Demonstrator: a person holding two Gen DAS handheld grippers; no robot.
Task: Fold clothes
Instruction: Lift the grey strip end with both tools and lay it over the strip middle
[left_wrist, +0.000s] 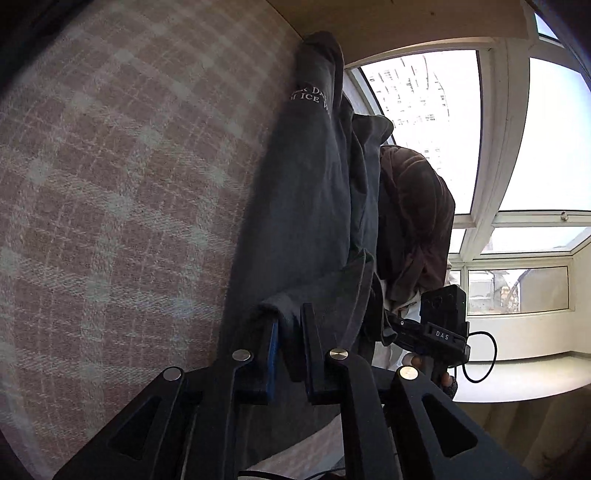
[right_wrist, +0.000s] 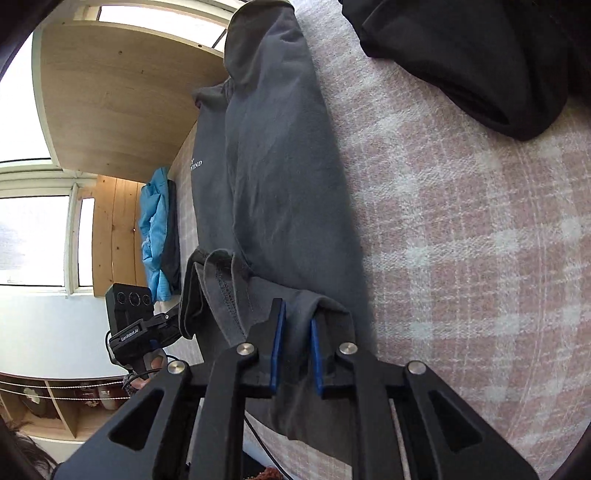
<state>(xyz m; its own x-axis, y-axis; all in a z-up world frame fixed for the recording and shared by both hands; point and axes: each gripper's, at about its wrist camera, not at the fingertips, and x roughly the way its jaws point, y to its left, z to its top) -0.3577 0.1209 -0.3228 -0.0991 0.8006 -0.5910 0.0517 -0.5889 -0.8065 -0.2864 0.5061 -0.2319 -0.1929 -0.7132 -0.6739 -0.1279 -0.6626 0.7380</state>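
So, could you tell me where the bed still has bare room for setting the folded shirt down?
The plaid blanket lies bare between the grey shirt and the black garment. The shirt's other side is crowded: blue clothes sit against the wooden headboard.

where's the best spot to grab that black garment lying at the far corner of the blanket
Probably the rounded folded edge of the black garment nearest the camera, coming in low across the bare checked blanket. That edge bulges up thick and nothing lies in front of it.
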